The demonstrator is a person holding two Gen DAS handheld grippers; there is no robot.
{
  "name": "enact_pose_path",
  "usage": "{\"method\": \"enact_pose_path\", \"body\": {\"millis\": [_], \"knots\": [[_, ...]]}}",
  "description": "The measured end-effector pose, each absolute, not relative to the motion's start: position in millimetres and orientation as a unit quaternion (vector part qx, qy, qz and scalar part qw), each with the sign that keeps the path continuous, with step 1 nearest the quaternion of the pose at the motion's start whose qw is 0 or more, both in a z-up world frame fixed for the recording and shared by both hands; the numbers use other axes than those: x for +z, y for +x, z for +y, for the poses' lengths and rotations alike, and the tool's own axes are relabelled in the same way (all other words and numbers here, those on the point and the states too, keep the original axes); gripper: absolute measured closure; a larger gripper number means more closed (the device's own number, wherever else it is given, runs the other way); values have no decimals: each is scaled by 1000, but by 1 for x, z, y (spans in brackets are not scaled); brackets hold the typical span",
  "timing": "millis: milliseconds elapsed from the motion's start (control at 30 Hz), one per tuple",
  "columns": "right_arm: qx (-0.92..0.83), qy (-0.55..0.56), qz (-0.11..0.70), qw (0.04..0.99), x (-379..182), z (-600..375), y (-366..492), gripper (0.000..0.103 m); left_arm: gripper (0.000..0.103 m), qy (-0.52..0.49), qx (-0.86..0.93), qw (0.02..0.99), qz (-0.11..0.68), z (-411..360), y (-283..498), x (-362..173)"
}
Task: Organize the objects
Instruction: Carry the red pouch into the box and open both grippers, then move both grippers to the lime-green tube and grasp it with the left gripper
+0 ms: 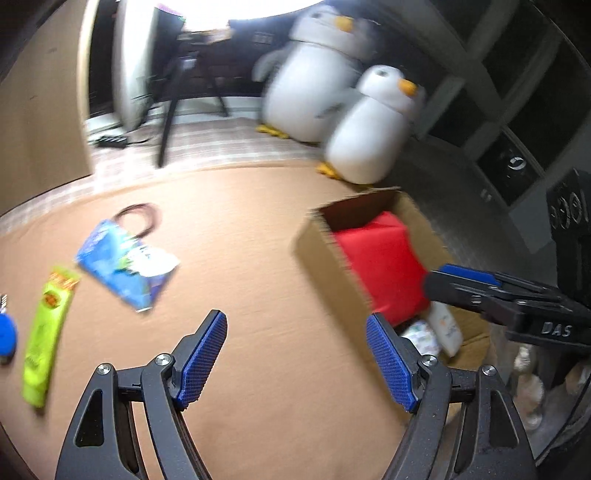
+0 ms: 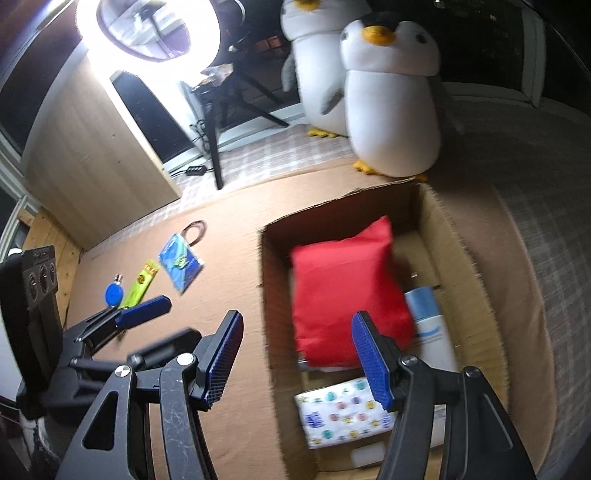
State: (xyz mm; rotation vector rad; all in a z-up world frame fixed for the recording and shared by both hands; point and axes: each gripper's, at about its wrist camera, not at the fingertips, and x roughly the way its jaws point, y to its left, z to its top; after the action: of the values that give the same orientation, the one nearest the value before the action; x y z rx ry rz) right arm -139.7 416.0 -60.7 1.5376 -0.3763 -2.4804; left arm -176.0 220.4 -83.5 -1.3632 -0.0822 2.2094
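Note:
A cardboard box [image 2: 271, 295] stands open on the brown mat. Inside lie a red pouch [image 2: 347, 291], a white and blue bottle [image 2: 428, 325] and a patterned tissue pack [image 2: 343, 413]. My right gripper [image 2: 297, 358] hovers open above the box's left wall, holding nothing. Left of the box on the mat lie a blue packet [image 1: 125, 266], a green tube [image 1: 44, 332], a blue round tag [image 1: 5, 336] and a dark ring [image 1: 138, 218]. My left gripper [image 1: 295, 354] is open and empty over bare mat, between the loose items and the box [image 1: 328, 273].
Two plush penguins [image 2: 391, 99] stand just behind the box. A ring light [image 2: 147, 26] on a tripod and a wooden cabinet [image 2: 99, 147] are at the back left. Dark shelving [image 1: 517, 110] rises on the right. A checked rug [image 2: 535, 258] borders the mat.

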Motion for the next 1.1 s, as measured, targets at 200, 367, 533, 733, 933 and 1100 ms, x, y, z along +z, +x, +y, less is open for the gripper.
{"method": "enact_pose_path", "body": {"millis": [200, 367, 533, 733, 933, 1100], "knots": [[-835, 522, -126, 119, -62, 389, -136, 45, 22, -516, 828, 212, -58, 148, -185, -97], [-833, 523, -123, 133, -63, 368, -135, 46, 22, -522, 832, 173, -71, 96, -188, -105], [-829, 527, -118, 144, -65, 349, -133, 46, 22, -527, 833, 147, -83, 59, -193, -112], [-823, 533, -120, 155, -68, 331, -130, 46, 22, -533, 834, 121, -79, 28, -203, -124], [-818, 537, -124, 165, -71, 316, -122, 46, 23, -538, 834, 103, -65, 13, -216, -137], [-813, 543, -125, 169, -75, 305, -116, 46, 29, -546, 830, 105, -48, 12, -222, -146]]}}
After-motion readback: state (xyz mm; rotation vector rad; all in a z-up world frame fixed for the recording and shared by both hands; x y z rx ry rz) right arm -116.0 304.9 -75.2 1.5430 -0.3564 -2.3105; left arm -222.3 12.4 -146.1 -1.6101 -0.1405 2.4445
